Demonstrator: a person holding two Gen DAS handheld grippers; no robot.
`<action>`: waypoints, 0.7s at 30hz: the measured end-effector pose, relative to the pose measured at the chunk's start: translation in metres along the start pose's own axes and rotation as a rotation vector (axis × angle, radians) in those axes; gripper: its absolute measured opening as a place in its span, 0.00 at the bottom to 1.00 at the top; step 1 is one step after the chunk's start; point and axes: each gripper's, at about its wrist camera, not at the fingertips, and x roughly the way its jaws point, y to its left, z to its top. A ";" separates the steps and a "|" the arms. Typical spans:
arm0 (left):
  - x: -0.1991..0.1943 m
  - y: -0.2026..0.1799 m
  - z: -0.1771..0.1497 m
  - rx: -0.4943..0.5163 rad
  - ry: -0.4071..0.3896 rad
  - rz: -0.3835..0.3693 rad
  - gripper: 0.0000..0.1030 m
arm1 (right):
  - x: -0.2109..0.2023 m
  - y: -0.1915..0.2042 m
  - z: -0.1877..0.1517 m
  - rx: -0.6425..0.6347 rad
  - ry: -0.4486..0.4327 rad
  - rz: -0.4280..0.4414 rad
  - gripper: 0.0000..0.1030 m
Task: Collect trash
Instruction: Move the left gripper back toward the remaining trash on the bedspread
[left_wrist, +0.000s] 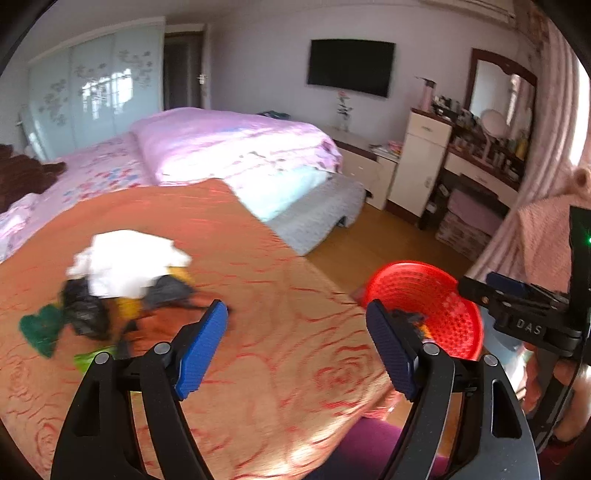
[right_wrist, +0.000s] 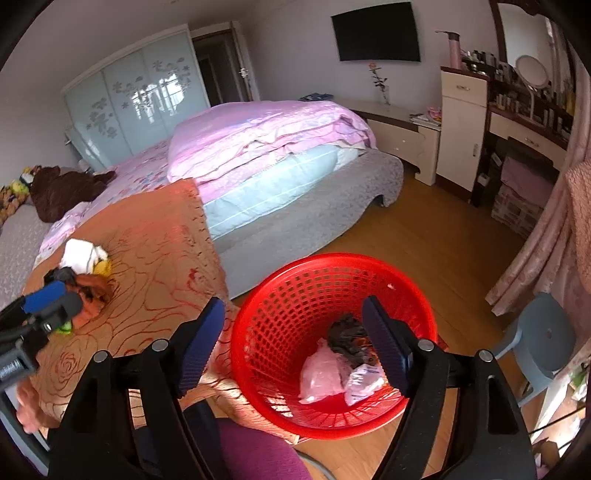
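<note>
A heap of trash (left_wrist: 122, 280) lies on the orange-covered surface (left_wrist: 266, 295), well apart from the red basket (right_wrist: 332, 295) on the floor (some scraps already inside). Both the left hand-held gripper (left_wrist: 295, 347) and right hand-held gripper (right_wrist: 293, 343) hang spread and empty; next, seemingly, a reach toward the heap.

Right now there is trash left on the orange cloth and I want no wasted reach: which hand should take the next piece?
Left, probably. Its open fingers face the trash pile; the right gripper hangs over the red plastic basket.
</note>
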 end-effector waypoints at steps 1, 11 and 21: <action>-0.005 0.006 -0.001 -0.007 -0.007 0.016 0.74 | 0.001 0.003 -0.001 -0.008 0.003 0.004 0.73; -0.034 0.084 -0.031 -0.116 -0.039 0.187 0.79 | 0.007 0.022 -0.006 -0.050 0.031 0.021 0.73; -0.007 0.115 -0.057 -0.148 0.124 0.233 0.80 | 0.013 0.030 -0.009 -0.065 0.050 0.021 0.73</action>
